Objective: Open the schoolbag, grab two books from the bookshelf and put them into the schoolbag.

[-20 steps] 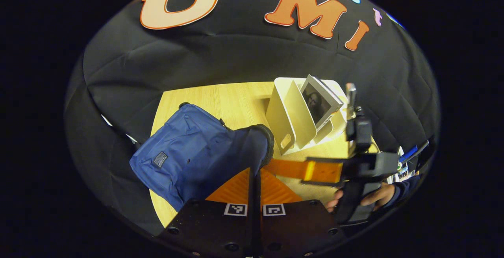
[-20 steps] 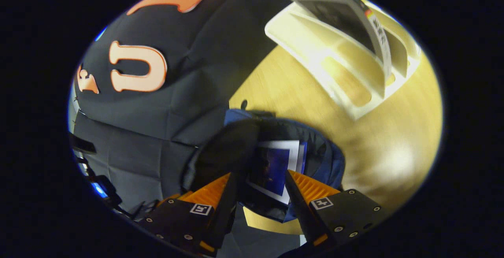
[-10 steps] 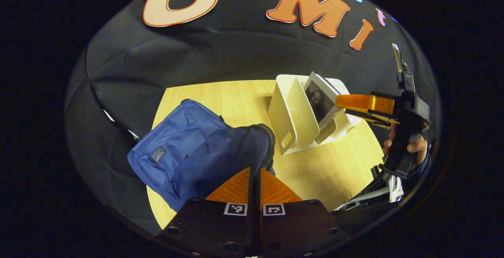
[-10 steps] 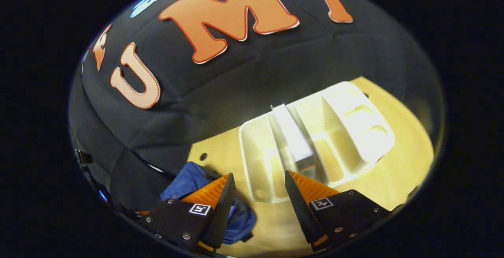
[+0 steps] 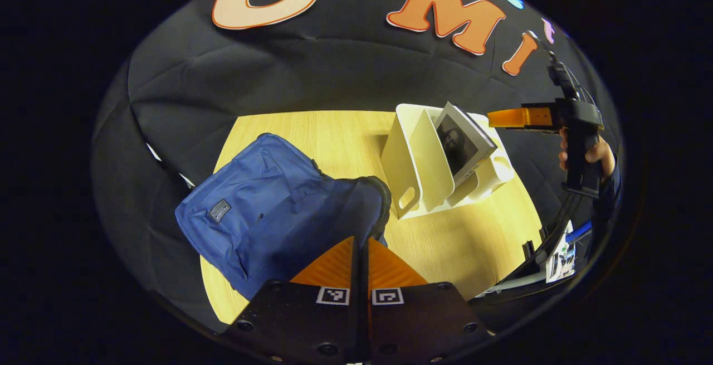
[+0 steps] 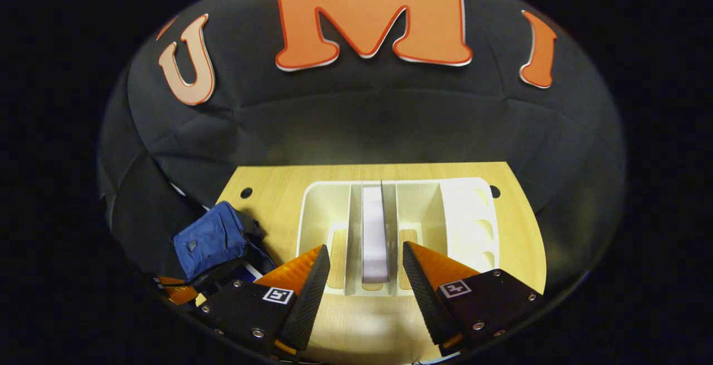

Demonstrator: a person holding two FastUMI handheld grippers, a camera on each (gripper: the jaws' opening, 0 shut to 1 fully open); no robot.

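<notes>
Right tool [image 6: 365, 276], fingers apart, hovers before the bookshelf [image 6: 326, 209] holding one upright book [image 6: 374, 231].

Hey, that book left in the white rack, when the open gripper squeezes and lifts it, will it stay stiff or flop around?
The book stands on edge in the rack, so it probably holds its shape. It looks thin, so likely light; a squeeze by the right gripper should suffice. In the left gripper view it leans on a divider, so it may tip sideways if nudged.
</notes>
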